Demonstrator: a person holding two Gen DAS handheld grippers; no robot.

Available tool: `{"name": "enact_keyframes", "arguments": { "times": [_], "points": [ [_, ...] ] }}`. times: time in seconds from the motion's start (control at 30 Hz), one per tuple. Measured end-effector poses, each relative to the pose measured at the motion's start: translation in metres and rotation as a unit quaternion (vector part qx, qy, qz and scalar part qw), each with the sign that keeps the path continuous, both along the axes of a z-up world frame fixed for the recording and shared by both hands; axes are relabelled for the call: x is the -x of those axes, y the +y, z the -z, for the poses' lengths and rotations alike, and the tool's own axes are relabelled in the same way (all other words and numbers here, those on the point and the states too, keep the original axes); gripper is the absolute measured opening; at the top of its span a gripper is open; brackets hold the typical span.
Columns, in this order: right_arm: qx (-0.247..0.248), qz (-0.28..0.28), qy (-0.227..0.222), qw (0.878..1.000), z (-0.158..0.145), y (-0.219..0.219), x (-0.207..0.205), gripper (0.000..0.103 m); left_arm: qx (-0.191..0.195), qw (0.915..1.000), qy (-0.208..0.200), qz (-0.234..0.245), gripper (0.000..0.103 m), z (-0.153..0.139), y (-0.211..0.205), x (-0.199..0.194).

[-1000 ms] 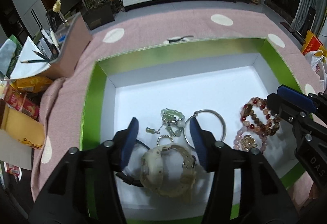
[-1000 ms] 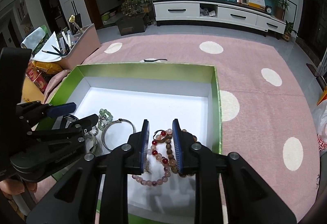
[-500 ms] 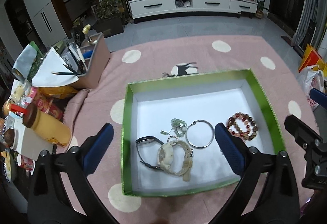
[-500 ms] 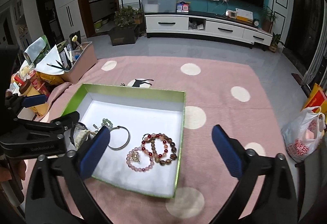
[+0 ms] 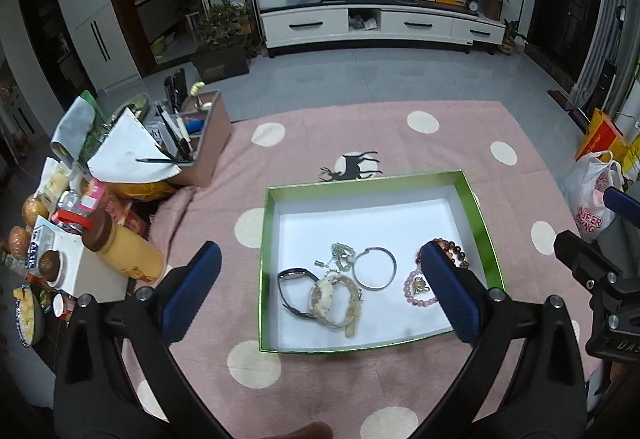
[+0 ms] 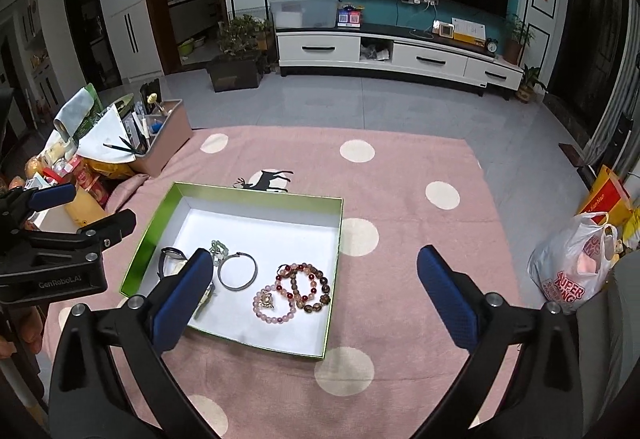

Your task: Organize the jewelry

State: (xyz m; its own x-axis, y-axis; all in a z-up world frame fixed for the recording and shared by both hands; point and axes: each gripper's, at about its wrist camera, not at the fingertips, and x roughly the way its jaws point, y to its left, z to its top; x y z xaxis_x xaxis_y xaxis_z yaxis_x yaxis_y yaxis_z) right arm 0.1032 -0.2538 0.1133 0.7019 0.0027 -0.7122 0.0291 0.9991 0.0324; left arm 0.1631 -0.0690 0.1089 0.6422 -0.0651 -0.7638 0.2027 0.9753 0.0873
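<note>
a box (image 5: pixel 482 227) is sitting on a rug (image 5: pixel 420 143), lying between and ahead of the spread jaws of the left gripper (image 5: pixel 320 291). inside it, from the left jaw toward the right one, are lying a watch (image 5: pixel 291 293), a second watch (image 5: pixel 334 297) overlapping it, a bangle (image 5: pixel 375 273) with a small chain piece (image 5: pixel 341 253) just behind, and beaded bracelets (image 6: pixel 298 289) lying partly behind the right jaw's tip. beyond the left jaw a caddy (image 5: pixel 202 143) is standing at the rug's edge. the right gripper (image 6: pixel 314 299) is hanging over the box's right side.
</note>
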Motion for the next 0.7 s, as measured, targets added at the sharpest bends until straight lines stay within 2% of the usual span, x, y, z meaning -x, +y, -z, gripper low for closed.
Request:
{"name": "enact_keyframes", "arguments": {
  "times": [0.7],
  "points": [
    [0.001,-0.002,0.009,1.0,0.0093,0.0036,-0.0031,0.102,-0.014,0.9999,0.005,-0.007,0.101,0.0059,-0.0013,-0.0002]
  ]
}}
